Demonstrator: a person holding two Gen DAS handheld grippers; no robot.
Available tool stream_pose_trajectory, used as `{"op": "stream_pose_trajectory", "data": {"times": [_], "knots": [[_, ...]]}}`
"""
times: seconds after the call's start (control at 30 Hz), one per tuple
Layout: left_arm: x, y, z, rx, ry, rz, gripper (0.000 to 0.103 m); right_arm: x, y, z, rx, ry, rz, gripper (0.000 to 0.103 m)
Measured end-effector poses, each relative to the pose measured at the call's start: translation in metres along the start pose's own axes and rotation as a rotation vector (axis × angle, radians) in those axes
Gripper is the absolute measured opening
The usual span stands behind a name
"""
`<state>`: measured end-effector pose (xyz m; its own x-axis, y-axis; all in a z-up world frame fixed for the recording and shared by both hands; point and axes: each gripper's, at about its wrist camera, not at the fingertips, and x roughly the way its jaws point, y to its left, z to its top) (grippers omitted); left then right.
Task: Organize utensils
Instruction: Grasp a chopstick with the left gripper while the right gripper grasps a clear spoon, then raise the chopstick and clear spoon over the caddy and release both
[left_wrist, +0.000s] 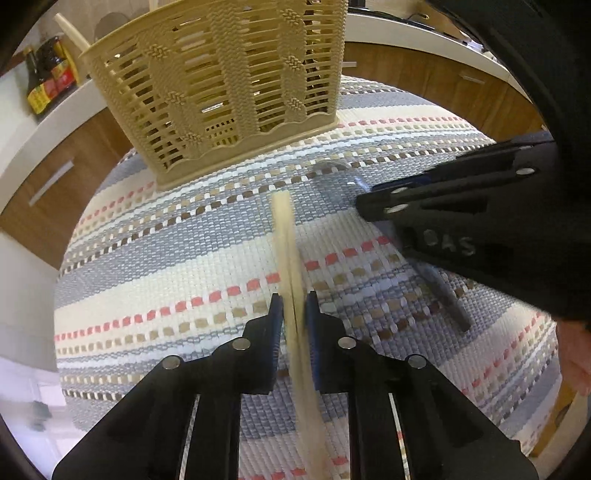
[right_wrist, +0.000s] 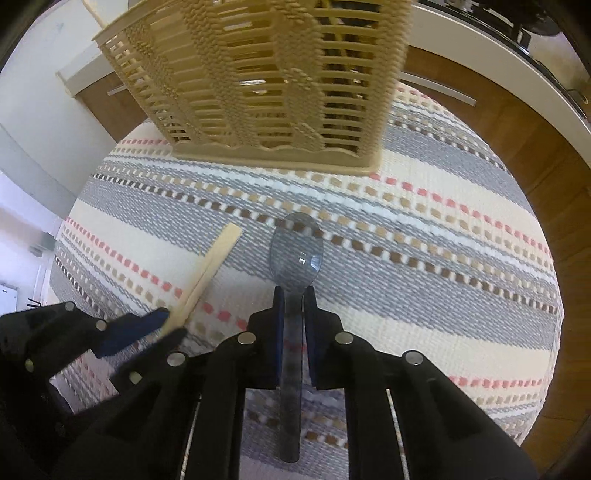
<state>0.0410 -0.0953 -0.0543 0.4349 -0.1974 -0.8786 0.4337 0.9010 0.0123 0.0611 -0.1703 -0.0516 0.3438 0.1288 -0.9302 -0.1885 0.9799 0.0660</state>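
Striped woven cloth in grey, cream and pink is covering the round table beneath us. We are tilting both grippers steeply down. Our left gripper is clamping a pair of pale wooden chopsticks pointing toward twelve o'clock. Our right gripper is clamping a translucent grey plastic spoon by its handle. At twelve o'clock, a beige slatted plastic basket is standing.
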Motion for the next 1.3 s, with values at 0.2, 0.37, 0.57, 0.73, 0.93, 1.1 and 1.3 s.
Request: {"op": "stream_pose_trajectory", "data": {"times": [0.2,0.37,0.57,0.73,0.93,1.1,1.3], "knots": [[-0.014,0.039,-0.011,-0.130,-0.013,-0.018,0.011,-0.006,-0.018,-0.010,0.024,0.005,0.005,0.008],[-0.010,0.061,-0.013,-0.161,0.017,-0.083,0.012,-0.012,-0.032,-0.015,0.043,0.010,0.065,0.009],[-0.011,0.079,0.000,-0.182,0.006,-0.101,0.031,-0.013,-0.027,-0.015,0.008,0.031,0.056,0.025],[0.000,0.075,0.019,-0.136,0.042,-0.100,0.031,-0.009,-0.024,-0.013,0.016,0.040,0.044,0.026],[0.010,0.042,0.028,-0.014,0.054,0.017,0.032,-0.001,-0.005,-0.011,-0.029,0.047,-0.017,0.010],[0.007,0.035,0.027,-0.008,0.034,0.019,0.011,-0.003,-0.004,-0.014,-0.031,0.020,0.020,0.010],[-0.042,0.050,0.028,-0.057,-0.125,-0.137,0.011,-0.052,-0.009,-0.013,-0.067,-0.122,0.097,0.010]]}}
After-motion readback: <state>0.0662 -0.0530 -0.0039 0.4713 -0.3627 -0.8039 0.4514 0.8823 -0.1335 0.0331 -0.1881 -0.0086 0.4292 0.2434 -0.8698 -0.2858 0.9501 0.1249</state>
